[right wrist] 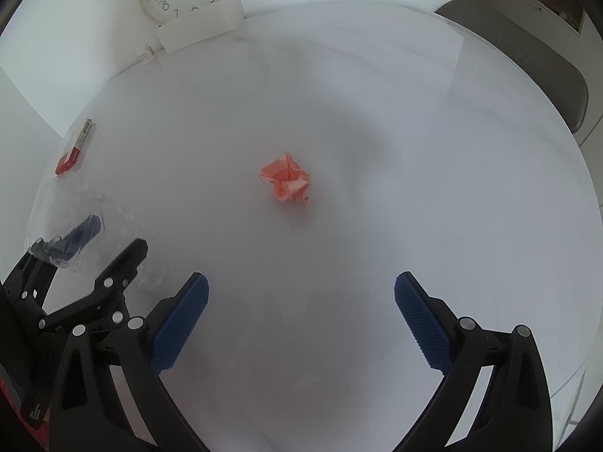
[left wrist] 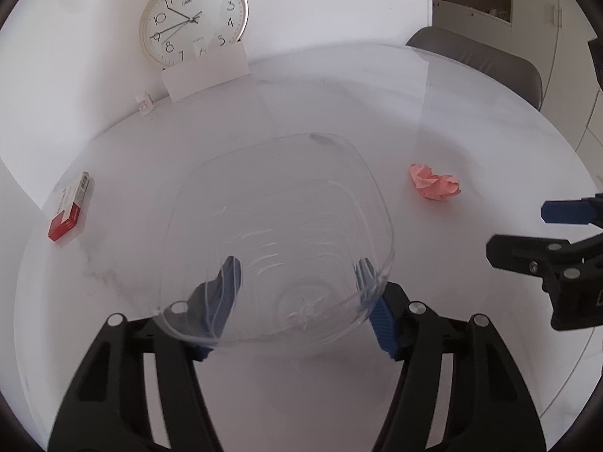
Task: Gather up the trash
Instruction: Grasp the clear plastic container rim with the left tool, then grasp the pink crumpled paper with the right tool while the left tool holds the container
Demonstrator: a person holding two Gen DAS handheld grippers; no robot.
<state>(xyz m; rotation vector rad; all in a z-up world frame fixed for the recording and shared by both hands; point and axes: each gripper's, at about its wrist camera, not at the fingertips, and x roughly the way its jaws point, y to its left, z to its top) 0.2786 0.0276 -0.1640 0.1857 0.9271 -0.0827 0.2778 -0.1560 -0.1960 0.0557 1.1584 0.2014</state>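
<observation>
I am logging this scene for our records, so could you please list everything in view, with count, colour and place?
Bowl: one, clear, between the left gripper's pads.
Crumpled paper: one, pink, mid-table.
Box: one, red and white, left table edge.
Clock: one, white, leaning at the wall.
Small container: one, clear, beside the clock.
Chair: one, grey, behind the table.
Table: one, white.
Left gripper: black, blue pads, gripping the bowl.
Right gripper: black, blue pads, open, empty.

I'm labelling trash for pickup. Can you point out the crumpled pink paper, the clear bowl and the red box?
crumpled pink paper (right wrist: 286, 179), right wrist view, centre of the wad.
clear bowl (left wrist: 328, 139), left wrist view, far rim.
red box (left wrist: 69, 213), left wrist view, top face.
</observation>
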